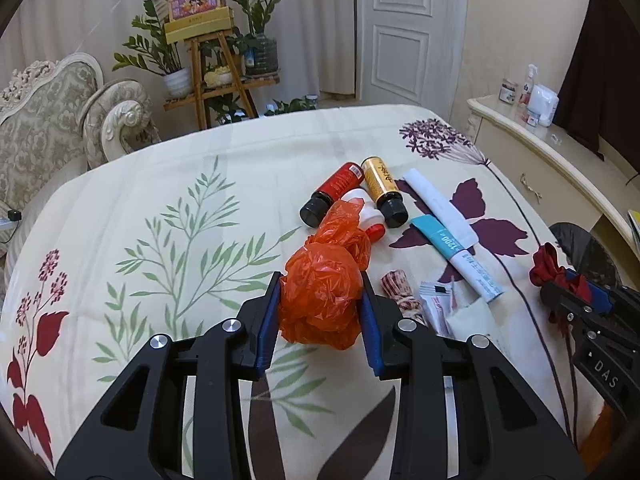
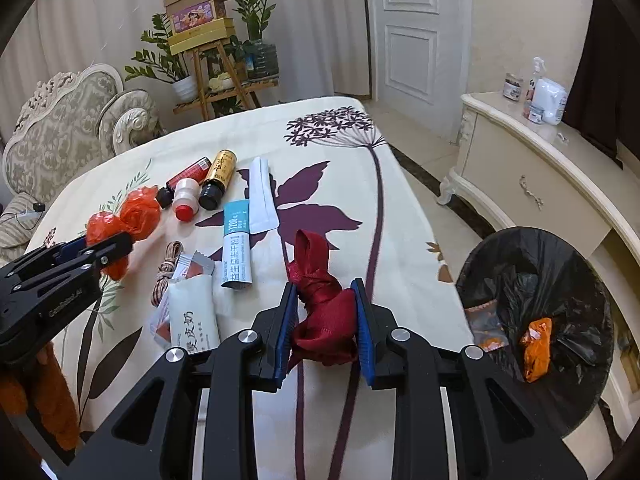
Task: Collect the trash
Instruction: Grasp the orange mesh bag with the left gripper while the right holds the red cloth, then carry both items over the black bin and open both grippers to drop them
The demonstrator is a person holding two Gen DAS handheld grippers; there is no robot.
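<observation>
Left gripper [image 1: 320, 312]: jaws clamped on a crumpled orange plastic bag [image 1: 324, 292], held over the floral bedspread [image 1: 160, 208].
Right gripper [image 2: 325, 320]: jaws clamped on a bunched dark red ribbon [image 2: 326, 312], near the bed's right edge.
Bin [image 2: 536, 320]: black-lined, on the floor just right of the bed; orange wrappers inside.
Remaining litter: red bottle [image 1: 334, 192], gold bottle [image 1: 384, 192], blue-and-white sachet [image 1: 460, 256], white packet [image 2: 196, 316], and striped cord [image 2: 166, 276] lie between the grippers.
Surroundings: dresser [image 2: 532, 176] behind the bin.
</observation>
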